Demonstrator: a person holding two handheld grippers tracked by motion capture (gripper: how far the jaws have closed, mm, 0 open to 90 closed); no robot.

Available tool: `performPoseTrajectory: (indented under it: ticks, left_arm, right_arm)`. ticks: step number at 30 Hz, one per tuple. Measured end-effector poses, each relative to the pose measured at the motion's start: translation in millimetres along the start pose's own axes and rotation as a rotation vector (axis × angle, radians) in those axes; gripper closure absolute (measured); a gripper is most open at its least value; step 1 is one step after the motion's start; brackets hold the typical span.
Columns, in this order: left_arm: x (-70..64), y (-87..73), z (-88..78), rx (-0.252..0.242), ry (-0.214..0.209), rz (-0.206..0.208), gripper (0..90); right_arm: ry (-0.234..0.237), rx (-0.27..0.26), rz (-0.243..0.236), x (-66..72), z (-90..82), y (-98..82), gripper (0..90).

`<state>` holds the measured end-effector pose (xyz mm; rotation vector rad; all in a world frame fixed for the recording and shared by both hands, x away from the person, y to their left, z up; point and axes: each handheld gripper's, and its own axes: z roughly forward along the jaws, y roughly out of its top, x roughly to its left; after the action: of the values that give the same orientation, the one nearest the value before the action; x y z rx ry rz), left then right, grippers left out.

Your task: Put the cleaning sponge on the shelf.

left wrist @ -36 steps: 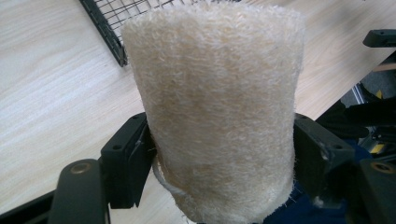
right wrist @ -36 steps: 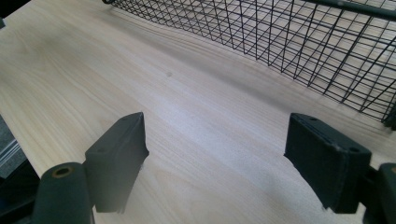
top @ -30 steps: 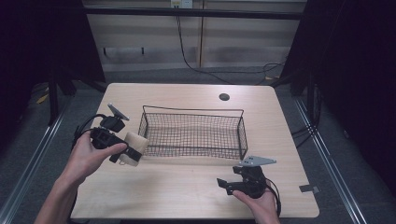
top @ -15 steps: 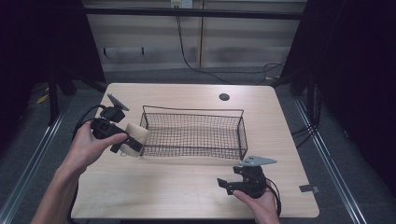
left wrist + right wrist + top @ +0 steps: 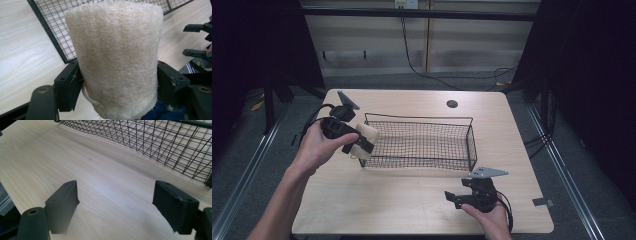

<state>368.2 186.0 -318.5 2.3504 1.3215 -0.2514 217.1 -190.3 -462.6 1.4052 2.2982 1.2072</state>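
Loofah [image 5: 365, 136]: carried up from beside the wire basket [image 5: 422, 145] to its left rim; drop looks near.
Left gripper [image 5: 358, 142]: clenched on it.
Right gripper [image 5: 451, 198]: released, idle in front of basket.

Wire basket [image 5: 419, 145] at the centre of the worktop [image 5: 377, 200]. Left claw [image 5: 362, 145] holds a pale loofah pad [image 5: 366, 136] at the basket's left end; right claw [image 5: 452, 197] rests near its front right corner.

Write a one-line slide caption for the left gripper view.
Left gripper jaws clamp a cream loofah sponge above the corner of the black wire basket.
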Motion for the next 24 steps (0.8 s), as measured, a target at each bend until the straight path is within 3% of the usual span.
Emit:
performPoseTrajectory:
  ticks: [10,24]
  left_arm:
    - [-5.3,17.4,2.9,-0.033,0.01,-0.046,28.5]
    - [-2.8,35.7,21.3,0.015,0.05,-0.117,28.5]
  right_arm:
    - [0.0,0.001,0.002,-0.4,-0.3,0.0,20.0]
    - [-0.001,0.003,0.002,-0.4,-0.7,-0.3,20.0]
